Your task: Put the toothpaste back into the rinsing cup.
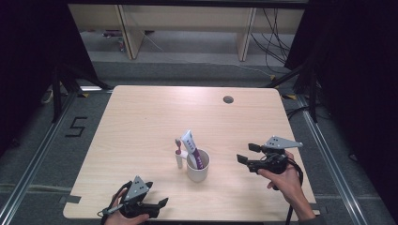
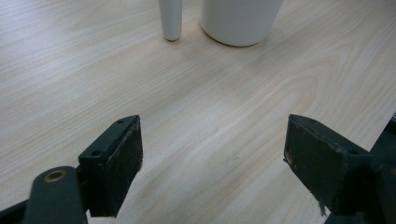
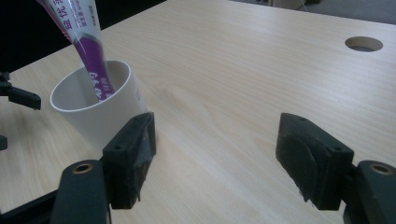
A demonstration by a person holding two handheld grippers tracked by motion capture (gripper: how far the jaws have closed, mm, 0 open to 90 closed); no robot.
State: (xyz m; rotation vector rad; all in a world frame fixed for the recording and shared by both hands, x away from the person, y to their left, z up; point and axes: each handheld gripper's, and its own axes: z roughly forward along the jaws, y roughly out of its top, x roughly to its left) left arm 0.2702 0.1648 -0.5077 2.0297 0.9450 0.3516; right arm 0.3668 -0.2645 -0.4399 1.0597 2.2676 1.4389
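Note:
A white cup [image 1: 197,166] stands near the middle front of the wooden table [image 1: 141,117]. A white and purple toothpaste tube [image 1: 192,145] leans in it. Upright against the cup's left side is a toothbrush [image 1: 179,154] with a white handle. My left gripper [image 1: 157,193] rests at the front edge, left of the cup, open and empty. In the left gripper view its jaws [image 2: 212,163] point at the cup's base [image 2: 240,21] and the toothbrush handle [image 2: 170,18]. My right gripper [image 1: 247,153] hovers right of the cup, open. In its own view the gripper [image 3: 217,158] has bare table between the jaws, with the cup [image 3: 107,116] and tube [image 3: 86,42] just past its left jaw.
A round cable hole [image 1: 228,99] sits at the table's far right, seen as well from the right gripper [image 3: 364,44]. Beyond the far edge are wooden shelf legs and loose cables on the floor. Dark frames stand on both sides.

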